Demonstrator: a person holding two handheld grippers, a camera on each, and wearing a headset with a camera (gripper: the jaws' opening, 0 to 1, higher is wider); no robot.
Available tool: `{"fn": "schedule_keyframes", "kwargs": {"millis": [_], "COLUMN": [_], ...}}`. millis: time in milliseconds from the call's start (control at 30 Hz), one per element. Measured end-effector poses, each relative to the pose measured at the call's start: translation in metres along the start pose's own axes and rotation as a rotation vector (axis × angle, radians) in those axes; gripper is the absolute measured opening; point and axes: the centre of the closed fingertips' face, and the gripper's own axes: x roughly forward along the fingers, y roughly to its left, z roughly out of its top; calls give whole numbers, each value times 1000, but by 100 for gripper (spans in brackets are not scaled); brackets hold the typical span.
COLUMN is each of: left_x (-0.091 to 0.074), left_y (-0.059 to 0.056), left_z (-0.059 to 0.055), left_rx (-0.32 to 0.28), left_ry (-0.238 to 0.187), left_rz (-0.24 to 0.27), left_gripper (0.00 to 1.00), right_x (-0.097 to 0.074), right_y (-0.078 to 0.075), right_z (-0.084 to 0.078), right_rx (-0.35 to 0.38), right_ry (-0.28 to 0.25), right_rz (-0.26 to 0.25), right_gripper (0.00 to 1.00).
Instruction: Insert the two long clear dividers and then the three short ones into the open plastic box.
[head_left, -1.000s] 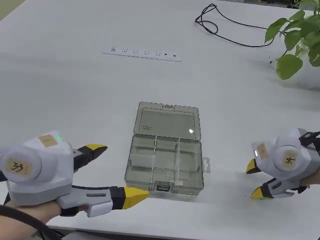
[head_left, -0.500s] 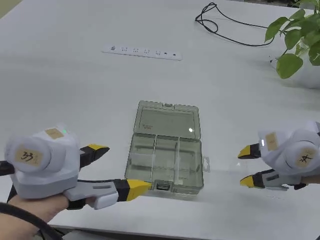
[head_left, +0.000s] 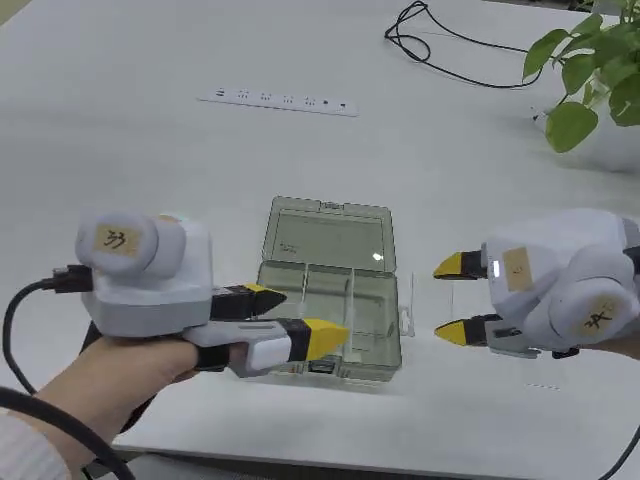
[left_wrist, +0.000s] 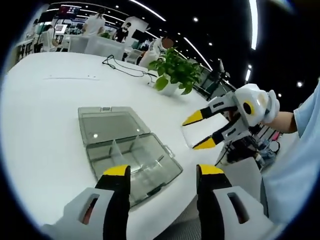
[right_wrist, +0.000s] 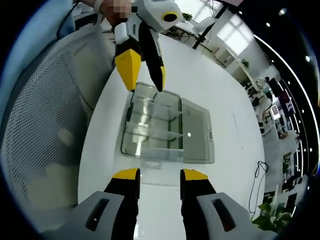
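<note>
Okay, my right tool (head_left: 452, 298) is clamped on a clear divider (left_wrist: 200, 133). The sheet spans the gap between the two yellow-tipped jaws, which pinch it from opposite edges. In the right gripper view it sits right at the jaw tips, with the plastic box (head_left: 386, 352) straight ahead beyond it.

My left tool (head_left: 295, 317) is released, jaws spread with nothing between them. From the head view its tips overlap the near left corner of the box. In the left gripper view the box lies just ahead of the jaws and a little to their left.

So the box sits between my two tools on the white desk (head_left: 150, 170), close to the left one and a short gap from the right. Its lid (head_left: 330, 238) is folded flat open on the far side from both tools. I can see upright clear partitions (head_left: 305, 295) already standing inside the base, but I can't count them for certain through the plastic.

Well beyond both tools there is a white power strip (head_left: 280, 101). A coiled black cable (head_left: 440, 45) lies far off ahead of the right tool, and a green plant (head_left: 590, 65) stands past it on that side.
</note>
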Motion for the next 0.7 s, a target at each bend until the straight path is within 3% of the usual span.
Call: {"fn": "schedule_keyframes", "kwargs": {"millis": [133, 267, 367, 567, 700], "left_x": [12, 21, 25, 28, 30], "left_y": [-10, -20, -21, -25, -23], "left_z": [5, 7, 6, 14, 11], "left_rx": [-50, -137, -146, -321, -317], "left_ry": [-3, 6, 16, -35, -14], "left_rz": [-45, -93, -98, -138, -133], "left_gripper": [43, 40, 35, 22, 18], "right_x": [0, 3, 4, 5, 5], "right_y": [-3, -1, -3, -4, -1], "right_z": [17, 28, 33, 38, 39], "right_rx": [-35, -86, -109, -125, -136], "right_ry": [-23, -33, -38, -45, -45], "right_rz": [-10, -12, -23, -25, -20], "right_gripper": [32, 32, 32, 32, 32]}}
